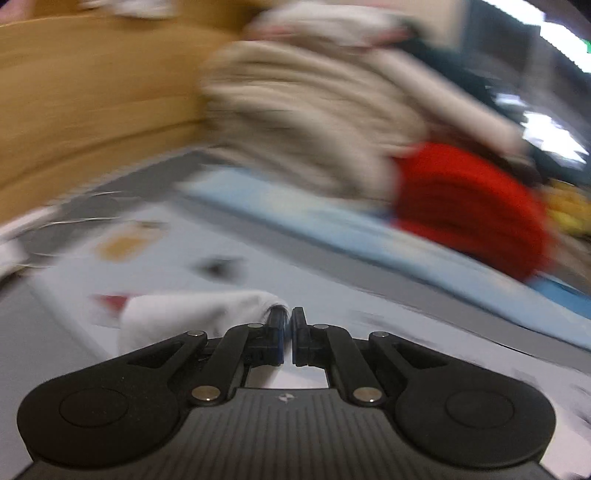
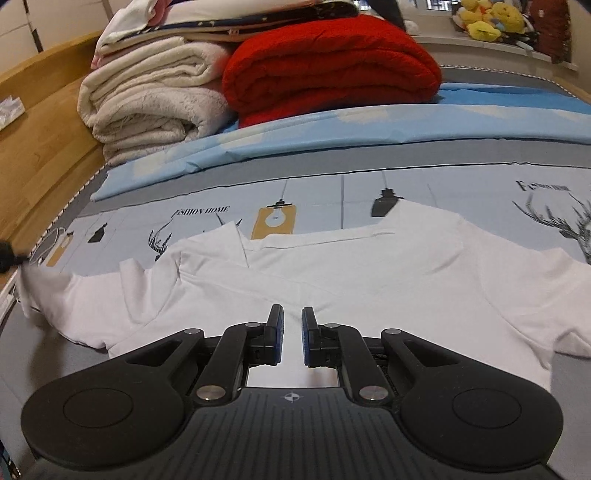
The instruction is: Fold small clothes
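A white shirt (image 2: 332,266) lies spread across the printed bed sheet (image 2: 317,192), collar toward the far side. My left gripper (image 1: 289,317) is shut on a bunched edge of the white shirt (image 1: 192,317); its view is motion-blurred. In the right wrist view that gripper shows as a dark shape (image 2: 9,254) at the shirt's left sleeve end. My right gripper (image 2: 292,317) hovers over the shirt's near middle, its jaws a narrow gap apart with nothing between them.
A folded cream blanket (image 2: 147,107) and a folded red blanket (image 2: 325,62) are stacked at the far side on a light blue sheet (image 2: 406,122). A wooden headboard (image 2: 40,122) runs along the left. Yellow plush toys (image 2: 487,18) sit at the far right.
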Demonstrator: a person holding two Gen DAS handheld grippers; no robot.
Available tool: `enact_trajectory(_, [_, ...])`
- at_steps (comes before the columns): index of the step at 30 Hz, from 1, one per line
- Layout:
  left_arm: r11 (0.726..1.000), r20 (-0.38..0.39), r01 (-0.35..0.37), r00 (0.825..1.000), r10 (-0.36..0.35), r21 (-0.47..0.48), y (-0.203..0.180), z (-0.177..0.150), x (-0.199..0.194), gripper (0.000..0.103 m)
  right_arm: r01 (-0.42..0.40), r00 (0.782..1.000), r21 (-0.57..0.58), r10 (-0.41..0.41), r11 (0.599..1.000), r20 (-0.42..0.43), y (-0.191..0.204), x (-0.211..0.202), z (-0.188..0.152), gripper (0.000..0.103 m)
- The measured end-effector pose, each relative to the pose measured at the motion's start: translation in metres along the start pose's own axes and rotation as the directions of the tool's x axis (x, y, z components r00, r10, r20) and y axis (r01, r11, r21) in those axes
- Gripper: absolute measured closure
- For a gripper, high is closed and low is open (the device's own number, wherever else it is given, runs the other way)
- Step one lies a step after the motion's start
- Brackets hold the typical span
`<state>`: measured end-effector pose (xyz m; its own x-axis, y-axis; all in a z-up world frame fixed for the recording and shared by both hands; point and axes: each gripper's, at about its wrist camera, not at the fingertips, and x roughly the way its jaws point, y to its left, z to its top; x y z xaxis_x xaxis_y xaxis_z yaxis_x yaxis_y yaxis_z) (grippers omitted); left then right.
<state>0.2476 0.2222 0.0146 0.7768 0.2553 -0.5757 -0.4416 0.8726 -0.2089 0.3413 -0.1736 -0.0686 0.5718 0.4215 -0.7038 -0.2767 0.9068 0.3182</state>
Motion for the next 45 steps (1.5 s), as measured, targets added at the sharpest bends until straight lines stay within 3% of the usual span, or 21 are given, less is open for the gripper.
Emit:
enact_trajectory(1, [0.995,-0.027,0.101,0.995,-0.100,0.006,-0.023,-0.010,-0.005,0.099,0.007,1.000,0.009,-0.007,1.000,0.000,-0.002,-0.004,-0.002,0.093])
enact_trajectory(2, [0.973,-0.082,0.232,0.970,-0.230,0.014,-0.051,-0.025,-0.011,0.099,0.012,1.000,0.024,-0.012,1.000,-0.001,-0.004,-0.009,-0.004,0.093])
enact_trajectory(3, [0.933,-0.163,0.358,0.923,-0.349,0.028,-0.080,-0.043,-0.016,0.098,0.014,1.000,0.038,-0.014,0.999,0.000,-0.007,-0.013,-0.005,0.093])
enact_trajectory(4, [0.895,-0.244,0.443,0.874,-0.420,0.046,-0.103,-0.060,-0.019,0.096,0.017,1.000,0.054,-0.017,0.998,0.001,-0.009,-0.017,-0.007,0.093])
enact_trajectory(5, [0.869,-0.314,0.489,0.839,-0.445,0.078,-0.122,-0.077,-0.023,0.093,0.023,1.000,0.069,-0.023,0.997,0.003,-0.012,-0.021,-0.009,0.093])
enact_trajectory(6, [0.868,-0.349,0.485,0.836,-0.423,0.111,-0.133,-0.088,-0.026,0.093,0.031,0.999,0.085,-0.032,0.996,0.004,-0.015,-0.025,-0.011,0.093])
enact_trajectory(8, [0.901,-0.368,0.415,0.863,-0.347,0.126,-0.135,-0.100,-0.029,0.086,0.053,0.999,0.127,-0.054,0.990,0.003,-0.021,-0.031,-0.014,0.093])
enact_trajectory(12, [0.969,-0.311,0.243,0.925,-0.220,0.036,-0.101,-0.090,-0.029,0.086,0.083,0.996,0.228,-0.084,0.970,-0.005,-0.036,-0.041,-0.024,0.092])
enact_trajectory(17, [0.990,-0.269,0.142,0.953,-0.138,-0.005,-0.076,-0.079,-0.022,0.085,0.079,0.997,0.321,-0.072,0.944,-0.033,-0.050,-0.034,-0.032,0.091])
enact_trajectory(20, [0.996,-0.289,0.087,0.954,-0.081,0.008,-0.074,-0.078,-0.005,0.084,0.074,0.996,0.407,-0.049,0.910,-0.070,-0.060,-0.021,-0.032,0.091])
enact_trajectory(23, [0.997,-0.316,0.060,0.946,-0.070,-0.042,-0.066,-0.070,0.013,0.079,0.078,0.995,0.473,-0.036,0.878,-0.098,-0.069,-0.005,-0.029,0.091])
enact_trajectory(28, [0.999,-0.315,0.038,0.948,-0.044,-0.024,-0.062,-0.055,0.043,0.076,0.120,0.987,0.531,-0.046,0.839,-0.152,-0.084,0.023,-0.025,0.091])
enact_trajectory(37, [0.996,-0.326,-0.030,0.945,0.002,-0.083,-0.032,-0.035,0.072,0.076,0.163,0.977,0.602,-0.042,0.781,-0.210,-0.103,0.067,-0.023,0.091])
enact_trajectory(39, [0.995,-0.322,-0.042,0.947,0.011,-0.089,-0.028,-0.032,0.074,0.076,0.127,0.986,0.600,-0.034,0.790,-0.164,-0.100,0.065,-0.020,0.103])
enact_trajectory(42, [0.995,-0.328,-0.046,0.944,0.015,-0.087,-0.025,-0.030,0.077,0.076,0.035,0.998,0.543,-0.063,0.839,0.032,-0.087,0.037,0.000,0.103])
enact_trajectory(43, [0.996,-0.331,-0.044,0.943,0.015,-0.081,-0.025,-0.031,0.077,0.076,0.009,0.989,0.509,-0.084,0.861,0.124,-0.082,0.020,0.007,0.103])
enact_trajectory(45, [0.998,-0.338,-0.036,0.941,0.013,-0.061,-0.026,-0.033,0.078,0.076,-0.018,0.949,0.450,-0.126,0.893,0.288,-0.078,-0.011,0.015,0.103])
